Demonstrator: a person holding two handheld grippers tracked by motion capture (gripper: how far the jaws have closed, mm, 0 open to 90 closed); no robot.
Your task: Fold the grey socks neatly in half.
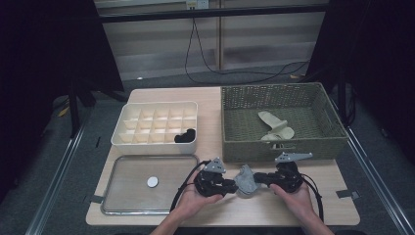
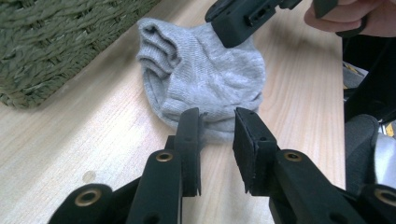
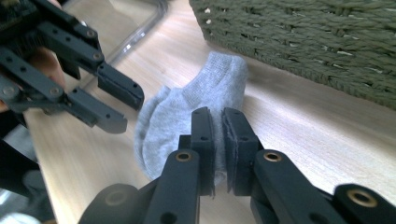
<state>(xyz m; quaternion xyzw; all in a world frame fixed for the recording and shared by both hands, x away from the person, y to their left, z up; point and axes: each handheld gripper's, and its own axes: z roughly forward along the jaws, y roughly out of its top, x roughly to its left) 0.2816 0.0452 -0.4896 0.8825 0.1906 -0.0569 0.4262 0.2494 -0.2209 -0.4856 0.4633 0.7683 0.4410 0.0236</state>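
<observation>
Right now a small grey knitted ankle sock (image 1: 245, 179) is lying near the front edge of the light wooden bench (image 1: 215, 211), just in front of the olive woven basket (image 1: 244, 147). The right gripper (image 3: 217, 122) is pinching one end of the sock, jaws nearly together on the fabric. The left gripper (image 2: 217, 122) is sitting at the opposite end with its jaws apart, sock edge between them, pads not pressing. Cream sock (image 1: 275, 127) is lying inside the basket. White divided organiser box (image 1: 129, 142) and metal tray (image 1: 127, 198) are sitting toward the bench's left side.
</observation>
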